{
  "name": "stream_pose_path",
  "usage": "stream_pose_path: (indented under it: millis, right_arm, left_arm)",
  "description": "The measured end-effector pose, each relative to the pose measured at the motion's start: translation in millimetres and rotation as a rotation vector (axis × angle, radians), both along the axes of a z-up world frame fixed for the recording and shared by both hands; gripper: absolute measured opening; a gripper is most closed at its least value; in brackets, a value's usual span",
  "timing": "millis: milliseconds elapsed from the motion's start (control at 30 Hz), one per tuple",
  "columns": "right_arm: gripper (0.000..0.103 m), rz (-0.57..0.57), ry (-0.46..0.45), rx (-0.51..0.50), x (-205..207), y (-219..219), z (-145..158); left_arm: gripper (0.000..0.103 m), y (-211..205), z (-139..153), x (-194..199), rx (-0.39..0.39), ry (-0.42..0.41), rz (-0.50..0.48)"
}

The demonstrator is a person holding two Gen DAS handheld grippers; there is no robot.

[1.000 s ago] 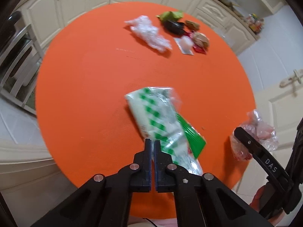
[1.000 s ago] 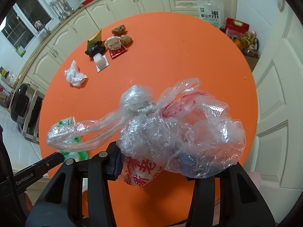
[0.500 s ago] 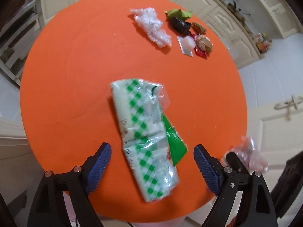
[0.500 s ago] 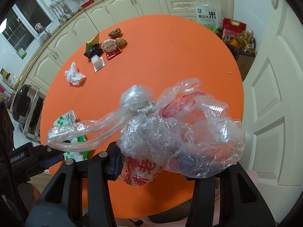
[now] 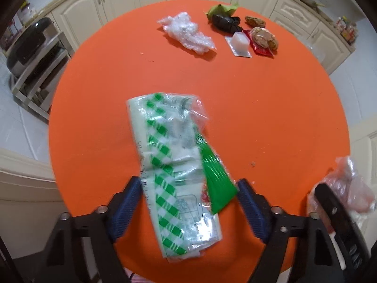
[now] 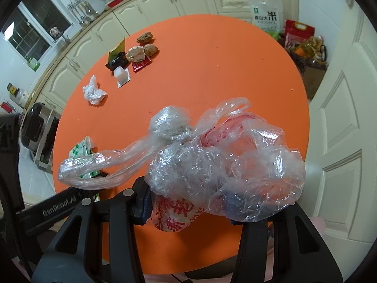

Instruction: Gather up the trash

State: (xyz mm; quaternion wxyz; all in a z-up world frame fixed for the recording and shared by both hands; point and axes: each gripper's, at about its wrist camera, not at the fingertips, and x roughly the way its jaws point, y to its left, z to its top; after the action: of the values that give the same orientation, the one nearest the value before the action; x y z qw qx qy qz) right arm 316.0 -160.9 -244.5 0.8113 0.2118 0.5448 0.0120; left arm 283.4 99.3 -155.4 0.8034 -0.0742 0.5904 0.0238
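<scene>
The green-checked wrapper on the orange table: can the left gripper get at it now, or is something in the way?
Probably yes. The left gripper straddles the near half of the green-checked wrapper, its jaws closing on either side, and nothing lies over it. The right gripper, clamped on a clear plastic bag, stays off to the side.

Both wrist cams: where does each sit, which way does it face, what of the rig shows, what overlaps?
Left wrist: on the left gripper, looking steeply down at the green-checked wrapper between its closing jaws; the right gripper's finger shows at right.
Right wrist: on the right gripper, angled down over its clamped plastic bag bundle.
Shared: orange table, wrapper, far trash pile.
</scene>
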Motion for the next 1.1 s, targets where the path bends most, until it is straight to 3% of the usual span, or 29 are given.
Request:
stream_pose_path:
  millis: [133,267,467,533,600,733,833,900,967,1100]
  right_arm:
    - [0.045,0.000,-0.007,0.018,-0.1,-2.0,-1.9]
    - [0.045,0.006,-0.015,0.029,-1.9,-0.2,-1.2]
    - [0.045,0.008,-0.025,0.019,-4.3,1.3,3.7]
    - [0.045,0.008,-0.026,0.017,-5.9,2.9,6.2]
    - [0.045,0.007,-0.029,0.012,-7.6,3.5,8.6]
    - [0.044,-0.001,-0.031,0.008,-8.5,4.2,11.8]
    - [0.044,0.001,-0.032,-0.001,-9.6,5.2,13.5]
    - [0.045,0.001,-0.034,0.002,-9.5,4.7,13.3]
    - [0.045,0.004,-0.033,-0.002,-8.8,5.7,12.8]
    - [0.045,0.030,-0.031,-0.059,1.8,9.6,11.4]
  left_arm:
    - [0.068,5.5,3.8,-4.5,-0.025,-0.014,-0.035]
    - [0.053,11.5,13.9,-8.8,-0.042,-0.043,-0.036]
    - [0.045,17.6,17.7,-10.9,-0.052,-0.055,-0.059]
    - [0.038,23.7,21.0,-13.2,-0.053,-0.063,-0.061]
    - [0.016,29.8,25.0,-16.7,-0.054,-0.075,-0.060]
    - [0.017,40.6,20.6,-11.6,-0.101,-0.043,-0.048]
    - [0.023,53.1,16.0,-8.5,-0.196,-0.009,-0.034]
    - [0.048,54.7,10.0,-6.9,-0.242,0.048,-0.043]
    - [0.061,52.9,11.9,-8.2,-0.252,0.029,-0.054]
    - [0.070,43.5,10.4,-9.0,-0.242,0.045,-0.087]
